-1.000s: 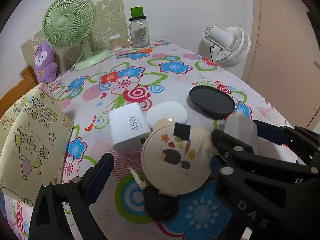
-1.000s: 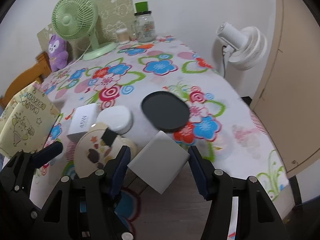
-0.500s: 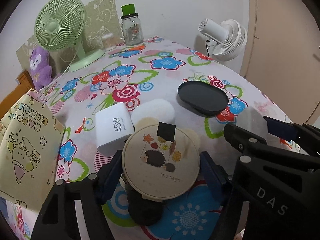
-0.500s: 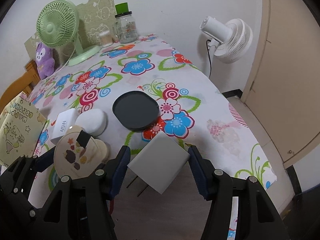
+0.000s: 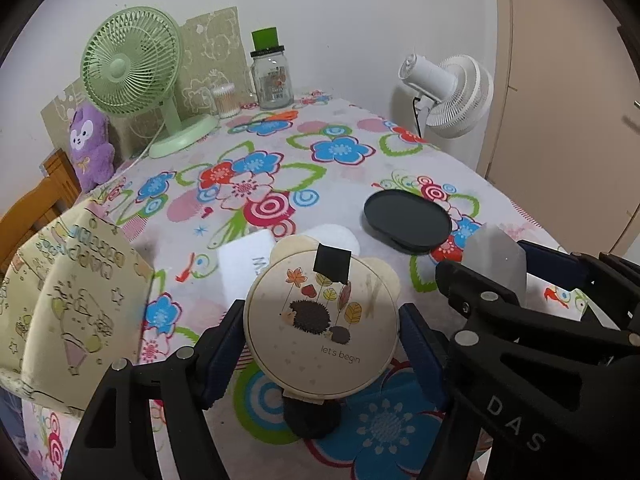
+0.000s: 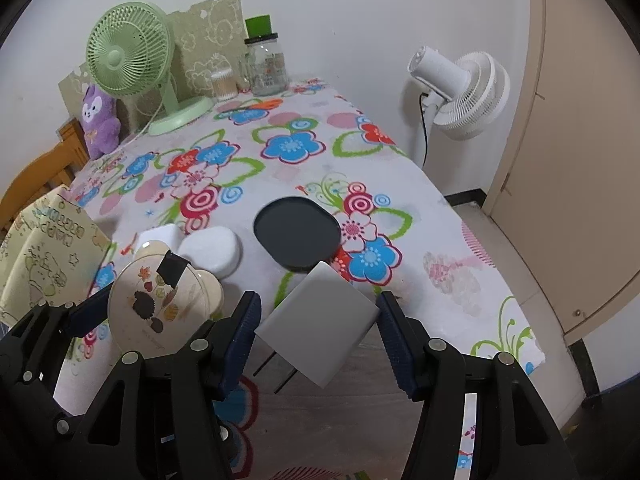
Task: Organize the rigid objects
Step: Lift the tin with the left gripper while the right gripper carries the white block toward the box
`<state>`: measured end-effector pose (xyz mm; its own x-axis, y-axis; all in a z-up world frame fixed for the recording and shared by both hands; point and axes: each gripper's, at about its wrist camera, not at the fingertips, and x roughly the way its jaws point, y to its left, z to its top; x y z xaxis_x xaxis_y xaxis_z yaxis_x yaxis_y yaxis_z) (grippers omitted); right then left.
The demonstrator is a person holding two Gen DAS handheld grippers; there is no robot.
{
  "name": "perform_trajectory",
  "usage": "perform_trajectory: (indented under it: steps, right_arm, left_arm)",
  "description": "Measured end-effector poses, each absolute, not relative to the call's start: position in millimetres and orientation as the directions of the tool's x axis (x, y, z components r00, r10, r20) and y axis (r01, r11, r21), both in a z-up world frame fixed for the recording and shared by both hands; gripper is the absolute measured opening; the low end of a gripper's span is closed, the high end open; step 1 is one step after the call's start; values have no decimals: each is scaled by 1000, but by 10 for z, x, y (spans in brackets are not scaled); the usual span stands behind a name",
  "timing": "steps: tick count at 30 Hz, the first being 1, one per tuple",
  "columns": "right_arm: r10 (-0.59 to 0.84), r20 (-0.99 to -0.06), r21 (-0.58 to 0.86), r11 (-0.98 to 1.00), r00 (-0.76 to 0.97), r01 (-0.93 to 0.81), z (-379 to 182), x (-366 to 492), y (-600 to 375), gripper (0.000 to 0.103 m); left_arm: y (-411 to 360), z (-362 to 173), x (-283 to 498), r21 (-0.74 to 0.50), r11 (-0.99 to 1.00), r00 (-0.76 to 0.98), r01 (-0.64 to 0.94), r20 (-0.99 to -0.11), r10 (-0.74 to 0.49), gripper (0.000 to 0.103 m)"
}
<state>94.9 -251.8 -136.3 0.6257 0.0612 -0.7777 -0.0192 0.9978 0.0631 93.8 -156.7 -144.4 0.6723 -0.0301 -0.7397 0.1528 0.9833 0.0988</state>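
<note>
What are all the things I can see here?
Round hedgehog case: 1, cream, in left gripper
Charger with prongs: 1, white, in right gripper
Tray: 1, black, mid-table
Charger block: 1, white, behind hedgehog case
Oval box: 1, white, beside tray
Desk fan: 1, green, far left
Standing fan: 1, white, beside table
Jar: 1, clear, far edge
Plush: 1, purple, far left
Left gripper: black, shut
Right gripper: black, shut

Left gripper [image 5: 322, 336] jaws, wide apart a second ago, now clamp the round hedgehog case [image 5: 322, 322] and lift it off the tablecloth [image 5: 280, 152]; the black object [image 5: 312, 418] that lay under it now shows below.
</note>
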Motion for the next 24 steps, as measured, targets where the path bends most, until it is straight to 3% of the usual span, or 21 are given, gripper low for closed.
perform_trajectory:
  steps: [24]
  right_arm:
    - [44,-714,49,999,699,-13,-586,668,-2251,62]
  left_arm:
    - [-1339,-717,665,89,981,726,174,-684,-66,76]
